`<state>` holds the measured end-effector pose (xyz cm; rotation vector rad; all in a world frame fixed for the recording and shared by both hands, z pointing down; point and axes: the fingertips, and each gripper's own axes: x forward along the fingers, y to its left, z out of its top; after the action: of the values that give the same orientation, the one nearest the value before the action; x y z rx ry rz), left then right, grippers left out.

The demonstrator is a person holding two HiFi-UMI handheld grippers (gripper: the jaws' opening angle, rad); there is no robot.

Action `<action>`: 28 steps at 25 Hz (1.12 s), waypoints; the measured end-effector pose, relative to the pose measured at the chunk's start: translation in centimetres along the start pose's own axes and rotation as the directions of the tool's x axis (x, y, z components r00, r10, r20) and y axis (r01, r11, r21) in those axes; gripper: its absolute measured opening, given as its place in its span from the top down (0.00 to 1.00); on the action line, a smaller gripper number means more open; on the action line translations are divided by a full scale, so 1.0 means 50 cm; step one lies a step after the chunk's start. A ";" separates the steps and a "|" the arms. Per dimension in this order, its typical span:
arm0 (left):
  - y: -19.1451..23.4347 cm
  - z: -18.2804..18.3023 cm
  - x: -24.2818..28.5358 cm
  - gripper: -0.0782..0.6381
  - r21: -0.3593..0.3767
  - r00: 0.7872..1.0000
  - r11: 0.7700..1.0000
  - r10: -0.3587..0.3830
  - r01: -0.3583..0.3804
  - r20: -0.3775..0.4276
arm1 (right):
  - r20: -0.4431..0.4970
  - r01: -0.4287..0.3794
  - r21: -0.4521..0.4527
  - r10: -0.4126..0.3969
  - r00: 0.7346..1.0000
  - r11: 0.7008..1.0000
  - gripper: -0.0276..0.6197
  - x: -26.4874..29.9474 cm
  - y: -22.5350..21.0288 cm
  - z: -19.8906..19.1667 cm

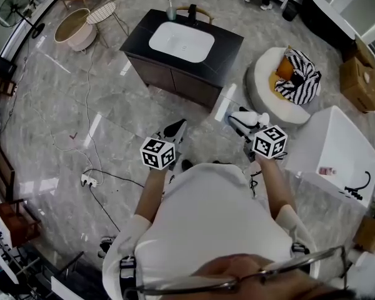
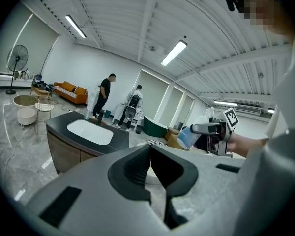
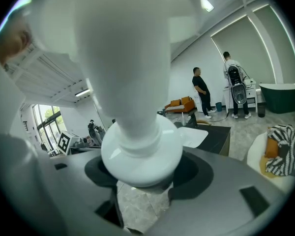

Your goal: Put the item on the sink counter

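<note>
- The right gripper [image 3: 142, 183] grips a white bottle [image 3: 137, 127], its jaws set wide round the bottle's rounded body.
- The left gripper [image 2: 150, 161] is closed and empty, with its jaws touching.
- Both are held in the air over the floor [image 1: 81, 105], well short of the table's front edge.
- The dark-topped table [image 1: 228, 45] carries a white basin [image 1: 181, 41].
- A small thing, perhaps a dispenser [image 1: 171, 10], stands at the table's back edge.

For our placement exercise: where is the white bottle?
Head view, right: the white bottle sits in the right gripper, short of the sink counter.
</note>
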<state>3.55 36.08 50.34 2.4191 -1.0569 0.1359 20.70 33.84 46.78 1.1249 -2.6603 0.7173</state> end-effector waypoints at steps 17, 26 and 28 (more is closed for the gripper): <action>0.076 -0.005 -0.036 0.88 0.009 1.000 1.000 -0.012 0.012 -0.006 | -0.010 0.018 0.016 -0.018 1.000 1.000 0.53 0.074 0.046 -0.018; 0.161 0.055 0.025 0.88 0.005 0.999 0.999 0.033 -0.033 -0.002 | -0.021 -0.016 0.032 0.017 1.000 0.999 0.53 0.174 -0.029 0.031; 0.184 0.076 0.053 0.88 0.002 0.999 0.999 0.044 -0.044 0.000 | -0.029 -0.025 0.034 0.026 0.999 0.999 0.53 0.201 -0.059 0.049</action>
<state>-1.54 27.20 51.42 2.3978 -1.1110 0.1523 15.83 24.52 49.00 1.0814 -2.6523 0.7805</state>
